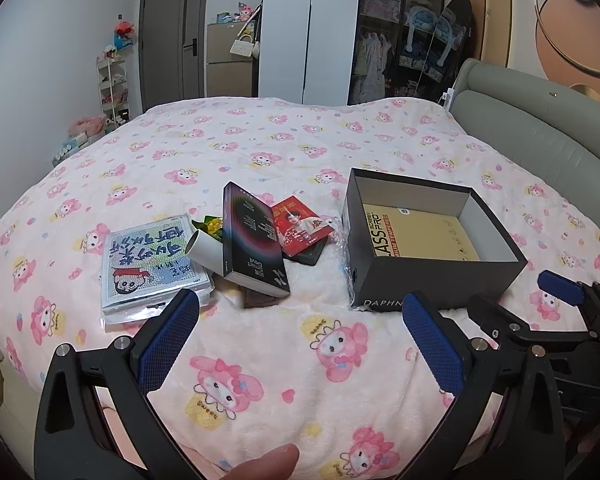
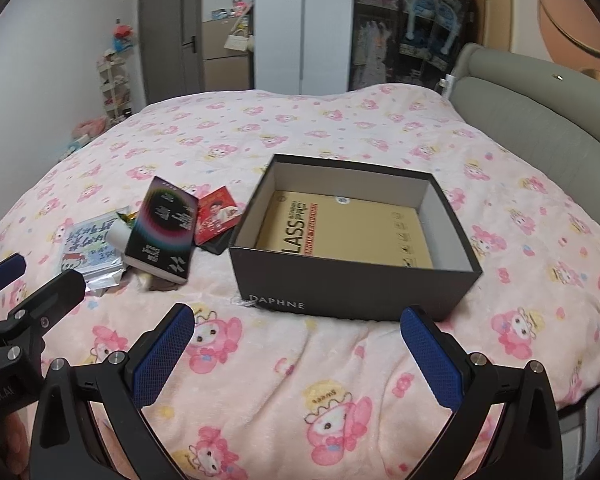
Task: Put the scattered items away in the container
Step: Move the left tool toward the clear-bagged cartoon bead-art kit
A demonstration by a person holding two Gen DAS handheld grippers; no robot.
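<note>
currently both grippers, left gripper and right gripper, are held spread and empty above the blanket; scattered items are piled left of the open black box.

We see a pale pink blanket printed with pink cartoon rabbits and yellow patches. On it sits a black box with a grey inner wall and a tan sheet lettered in black and red. At centre left lies a black carton with a rainbow dot ring, a red packet, and a blue-and-white dotted kit. Our tongs are black with blue pads.
</note>
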